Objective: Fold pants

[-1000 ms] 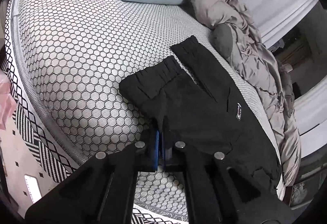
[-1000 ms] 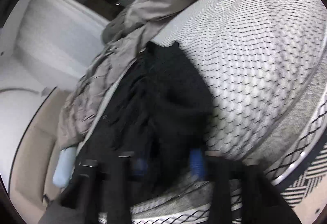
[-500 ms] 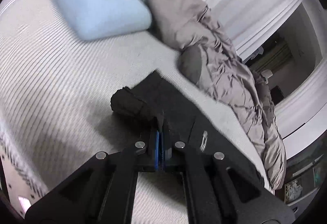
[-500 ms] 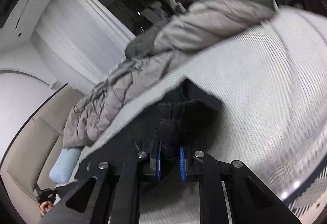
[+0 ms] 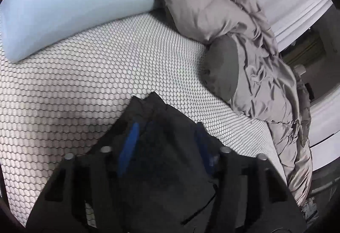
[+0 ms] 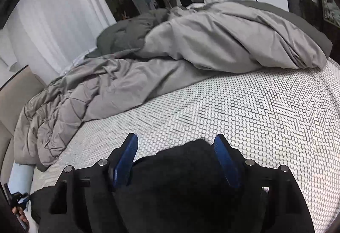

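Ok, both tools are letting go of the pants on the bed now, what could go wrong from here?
1. The jaws of the left tool and right tool are opening with the black pants between them; the pads could snag the fabric and undo the fold when pulled away.
2. The pants lie near the rumpled grey duvet; a wide withdrawal might drag it over them.
3. The fold's edges are hidden under the tools, so unevenness may go unnoticed.

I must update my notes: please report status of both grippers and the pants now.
Left gripper and right gripper both opening, black pants loose between the pads. Pants lie on the honeycomb mattress. Grey duvet beyond, clear of them.
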